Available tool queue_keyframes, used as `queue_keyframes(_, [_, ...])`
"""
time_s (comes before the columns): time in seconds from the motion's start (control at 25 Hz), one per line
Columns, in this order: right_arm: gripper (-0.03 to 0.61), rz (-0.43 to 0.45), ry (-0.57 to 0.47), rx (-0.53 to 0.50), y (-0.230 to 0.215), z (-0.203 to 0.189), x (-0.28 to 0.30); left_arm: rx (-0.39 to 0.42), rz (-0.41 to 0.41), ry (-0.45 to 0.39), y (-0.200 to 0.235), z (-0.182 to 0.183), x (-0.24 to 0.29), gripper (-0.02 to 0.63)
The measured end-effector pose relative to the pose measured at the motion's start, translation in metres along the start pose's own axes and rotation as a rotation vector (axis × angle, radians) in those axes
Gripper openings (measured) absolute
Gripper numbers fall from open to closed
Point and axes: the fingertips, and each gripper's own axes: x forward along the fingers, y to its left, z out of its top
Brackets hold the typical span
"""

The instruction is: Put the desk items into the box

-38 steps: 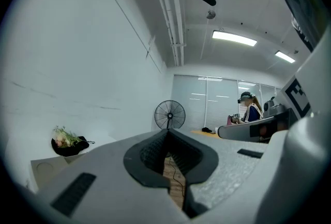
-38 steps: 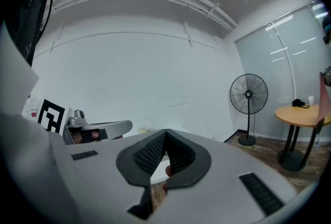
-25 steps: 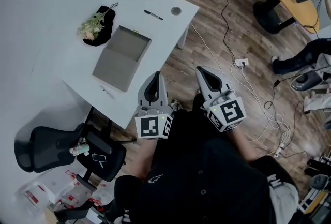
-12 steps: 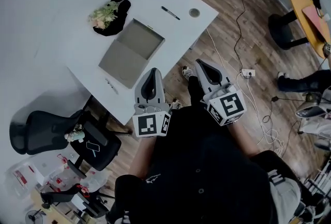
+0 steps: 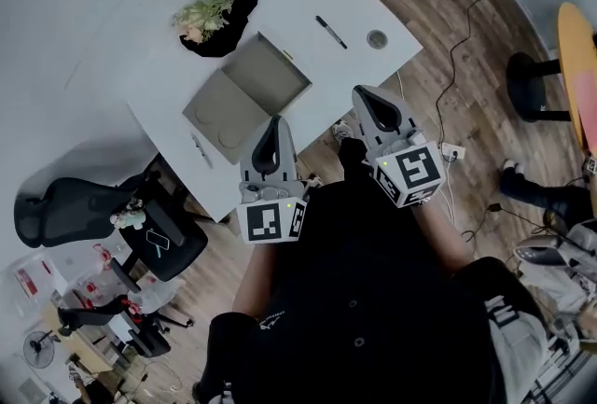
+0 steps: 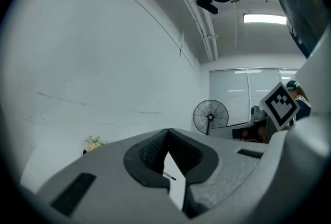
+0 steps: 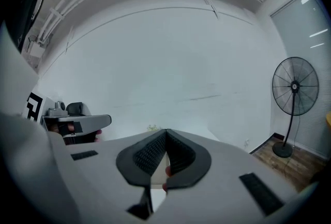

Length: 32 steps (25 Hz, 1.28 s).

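An open cardboard box (image 5: 244, 96) lies on the white desk (image 5: 168, 66). Behind it, a flower bunch (image 5: 207, 13) rests on a black pouch (image 5: 227, 20). A black pen (image 5: 330, 32) and a small round item (image 5: 377, 39) lie near the desk's right corner. My left gripper (image 5: 277, 120) is shut and empty, its tip over the desk's near edge beside the box. My right gripper (image 5: 358, 91) is also shut and empty, just off the desk's edge below the pen. In the left gripper view the jaws (image 6: 166, 131) meet, with the pen (image 6: 169, 175) showing behind them. The right gripper view shows shut jaws (image 7: 166, 131).
Two black office chairs (image 5: 61, 211) (image 5: 163, 243) stand left of the desk. Cables and a power strip (image 5: 453, 151) lie on the wood floor at the right. A standing fan (image 7: 294, 87) and an orange round table (image 5: 580, 43) are further right.
Both grippers have moved toward the desk, which now lies closer under their tips. The box, flowers and pen have not moved. Both grippers stay shut.
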Motion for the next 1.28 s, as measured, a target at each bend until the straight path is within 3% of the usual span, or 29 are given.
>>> queue_keyframes(0.44, [-0.002, 0.147, 0.067, -0.027, -0.075, 0.01, 0.101, -0.005, 0.154, 0.011, 0.012, 0.002, 0.095, 0.008])
queue_keyframes(0.72, [-0.002, 0.24, 0.094, -0.04, -0.107, 0.002, 0.133, 0.009, 0.241, 0.018, -0.001, -0.009, 0.134, 0.008])
queue_keyframes(0.92, [-0.002, 0.259, 0.125, -0.026, -0.121, -0.012, 0.144, -0.004, 0.255, 0.035, -0.014, -0.019, 0.146, 0.008])
queue_keyframes(1.28, [-0.002, 0.266, 0.195, -0.028, -0.132, -0.043, 0.179, -0.061, 0.299, 0.075, 0.002, -0.049, 0.161, 0.008])
